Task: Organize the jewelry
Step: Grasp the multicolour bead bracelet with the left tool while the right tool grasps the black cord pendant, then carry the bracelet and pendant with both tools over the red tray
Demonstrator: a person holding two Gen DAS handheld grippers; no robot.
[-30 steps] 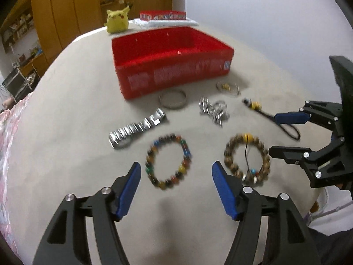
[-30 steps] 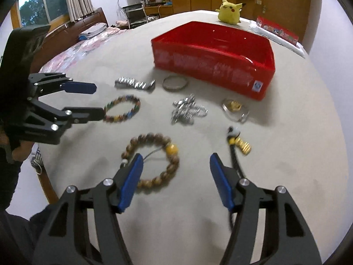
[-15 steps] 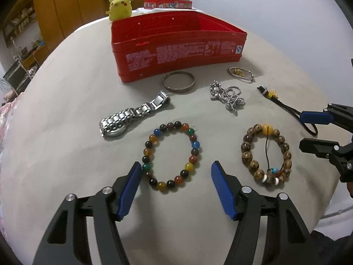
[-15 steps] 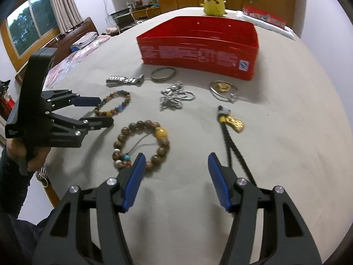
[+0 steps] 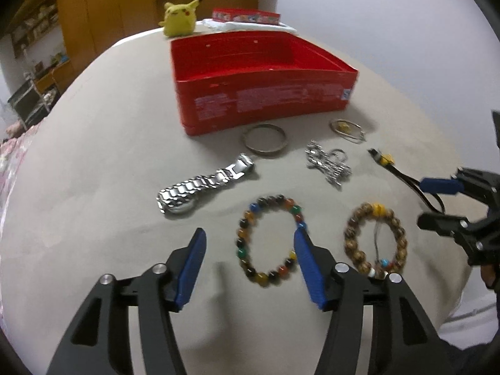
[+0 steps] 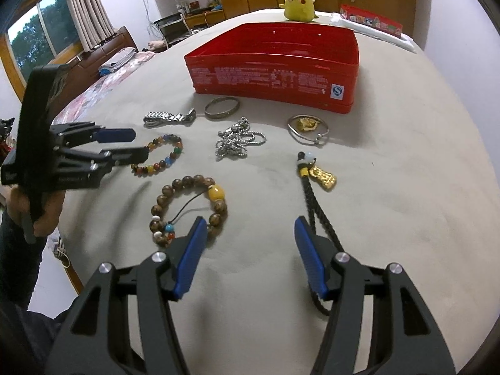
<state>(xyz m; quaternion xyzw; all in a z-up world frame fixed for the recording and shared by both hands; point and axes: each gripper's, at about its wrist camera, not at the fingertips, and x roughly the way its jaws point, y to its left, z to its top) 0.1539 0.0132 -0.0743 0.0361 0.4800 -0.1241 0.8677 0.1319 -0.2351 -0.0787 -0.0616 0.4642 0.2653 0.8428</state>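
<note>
An open red tin box stands on the grey table, empty as far as I see. In front of it lie a silver watch, a metal bangle, a silver chain, a thin bangle with a gold charm, a black cord with a gold pendant, a multicolour bead bracelet and a brown bead bracelet. My left gripper is open, just left of the multicolour bracelet. My right gripper is open, between the brown bracelet and the cord.
A yellow plush toy and a flat red packet on white cloth sit behind the box at the table's far edge. A bed and window lie beyond the table's left side in the right wrist view.
My left gripper has shifted left and pulled back a little, so the multicolour bracelet now sits under its right finger. The right gripper has moved slightly forward. No jewelry has moved.
</note>
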